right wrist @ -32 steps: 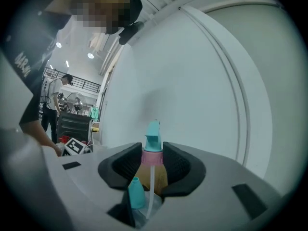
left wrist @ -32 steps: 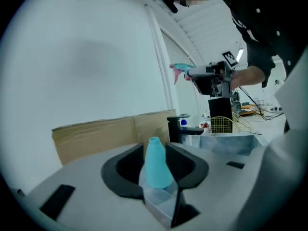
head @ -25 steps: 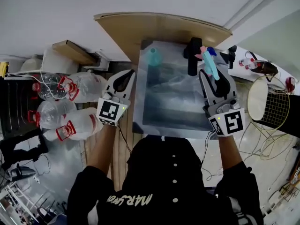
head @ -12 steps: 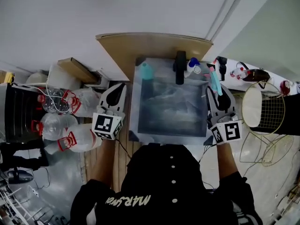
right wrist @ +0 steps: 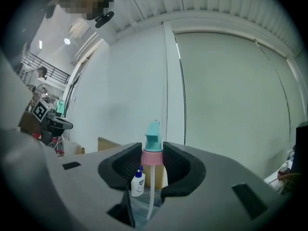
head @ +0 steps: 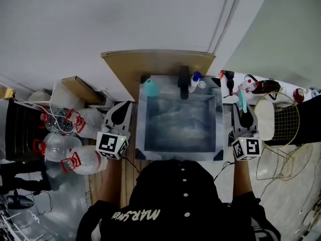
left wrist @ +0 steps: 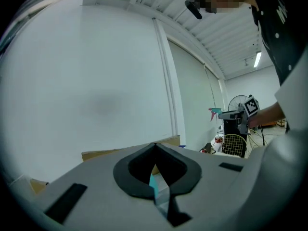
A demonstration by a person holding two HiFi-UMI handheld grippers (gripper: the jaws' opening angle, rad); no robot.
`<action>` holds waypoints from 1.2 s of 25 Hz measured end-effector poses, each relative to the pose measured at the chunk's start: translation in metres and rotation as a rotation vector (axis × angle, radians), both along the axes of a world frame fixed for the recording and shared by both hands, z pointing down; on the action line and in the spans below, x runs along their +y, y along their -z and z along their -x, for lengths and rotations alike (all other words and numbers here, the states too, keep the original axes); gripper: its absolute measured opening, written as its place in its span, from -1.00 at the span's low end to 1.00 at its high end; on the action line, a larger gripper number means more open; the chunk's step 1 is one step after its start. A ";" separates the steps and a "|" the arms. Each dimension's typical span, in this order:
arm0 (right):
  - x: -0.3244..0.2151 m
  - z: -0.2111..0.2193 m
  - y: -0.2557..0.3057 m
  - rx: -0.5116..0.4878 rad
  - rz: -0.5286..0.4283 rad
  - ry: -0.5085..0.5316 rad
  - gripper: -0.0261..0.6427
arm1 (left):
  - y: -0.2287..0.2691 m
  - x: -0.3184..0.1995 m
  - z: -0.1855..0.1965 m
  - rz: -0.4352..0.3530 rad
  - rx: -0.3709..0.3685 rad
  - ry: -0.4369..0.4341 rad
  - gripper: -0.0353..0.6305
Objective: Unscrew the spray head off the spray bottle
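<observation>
Swung rightward, right hand-held gripper clamps the spray head; left hand-held gripper shut, empty.

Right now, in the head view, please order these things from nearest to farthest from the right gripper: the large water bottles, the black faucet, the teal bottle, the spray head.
1. spray head: held in the jaws of the right gripper.
2. black faucet: to the left, at the back edge of the sink.
3. teal bottle: the sink's back left corner.
4. large water bottles: far left, past the sink.
</observation>
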State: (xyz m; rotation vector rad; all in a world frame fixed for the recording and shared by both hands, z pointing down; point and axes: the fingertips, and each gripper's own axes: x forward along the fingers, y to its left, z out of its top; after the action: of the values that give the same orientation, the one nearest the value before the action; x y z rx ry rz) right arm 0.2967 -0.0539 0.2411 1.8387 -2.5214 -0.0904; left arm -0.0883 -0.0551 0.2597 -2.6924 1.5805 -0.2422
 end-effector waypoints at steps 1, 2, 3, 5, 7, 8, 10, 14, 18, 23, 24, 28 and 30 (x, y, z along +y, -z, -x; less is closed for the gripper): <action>0.001 -0.004 -0.001 -0.003 0.001 -0.011 -0.47 | 0.000 0.000 0.001 -0.001 0.004 0.003 -0.82; 0.003 -0.006 -0.001 -0.005 0.001 -0.019 -0.47 | 0.000 0.000 0.001 -0.002 0.005 0.005 -0.82; 0.004 -0.008 -0.002 -0.005 0.002 -0.024 -0.47 | 0.001 0.000 0.002 -0.004 0.001 0.006 -0.82; 0.005 -0.008 -0.002 -0.002 0.000 -0.027 -0.47 | 0.002 0.000 0.000 -0.013 -0.019 0.005 -0.82; 0.004 -0.007 -0.001 0.000 -0.004 -0.029 -0.47 | 0.004 0.001 -0.002 -0.024 -0.043 0.003 -0.82; 0.004 -0.007 -0.001 -0.001 -0.006 -0.029 -0.47 | 0.004 0.002 -0.003 -0.028 -0.051 0.002 -0.82; 0.002 -0.005 0.001 -0.003 -0.011 -0.029 -0.47 | 0.005 0.003 -0.005 -0.033 -0.062 0.004 -0.82; -0.001 0.002 0.002 -0.007 -0.014 -0.014 -0.47 | 0.004 0.002 -0.006 -0.039 -0.074 0.016 -0.82; -0.002 0.009 0.004 -0.013 -0.019 0.007 -0.47 | 0.004 0.002 -0.007 -0.031 -0.060 0.028 -0.82; -0.005 0.012 0.004 -0.001 -0.017 0.019 -0.47 | 0.001 0.004 -0.009 -0.032 -0.070 0.029 -0.82; -0.005 0.013 0.003 0.004 -0.016 0.022 -0.47 | 0.001 0.004 -0.009 -0.032 -0.071 0.028 -0.82; -0.004 0.014 0.005 0.001 -0.022 0.027 -0.47 | 0.001 0.006 -0.010 -0.034 -0.078 0.025 -0.82; -0.003 0.015 0.006 -0.001 -0.028 0.036 -0.47 | 0.003 0.007 -0.011 -0.036 -0.075 0.024 -0.82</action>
State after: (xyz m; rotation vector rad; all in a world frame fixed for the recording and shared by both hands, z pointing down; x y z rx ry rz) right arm 0.2822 -0.0569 0.2349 1.8042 -2.5674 -0.1264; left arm -0.0770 -0.0486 0.2571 -2.6065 1.5812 -0.3076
